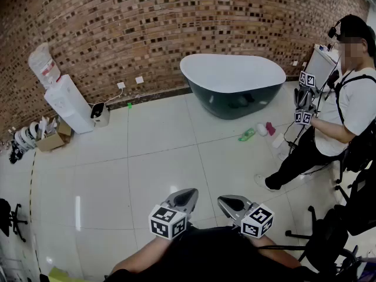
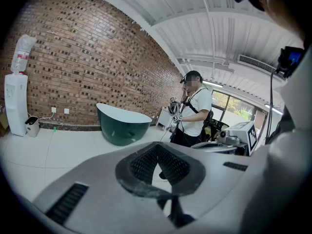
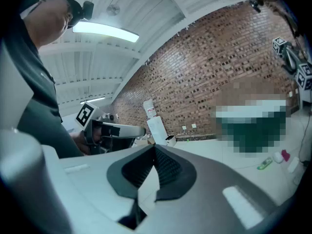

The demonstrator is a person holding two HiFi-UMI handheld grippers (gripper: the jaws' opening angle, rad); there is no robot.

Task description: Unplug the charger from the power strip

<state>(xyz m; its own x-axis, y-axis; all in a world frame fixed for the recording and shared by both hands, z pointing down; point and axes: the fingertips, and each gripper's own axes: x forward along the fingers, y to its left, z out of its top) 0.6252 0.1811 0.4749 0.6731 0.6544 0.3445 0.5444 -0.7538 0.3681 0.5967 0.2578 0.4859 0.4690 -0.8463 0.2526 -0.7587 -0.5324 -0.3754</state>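
Hovering over open floor (image 1: 147, 151): left hand-held gripper (image 1: 191, 192), right hand-held gripper (image 1: 222, 200); bathtub (image 1: 235, 78) beyond.

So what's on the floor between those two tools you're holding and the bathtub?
Only bare white floor tiles lie between the left tool, the right tool and the bathtub; the head view shows it.

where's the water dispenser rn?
Head view, far left: the water dispenser stands against the brick wall, between a cardboard box on its left and a small white container on its right.
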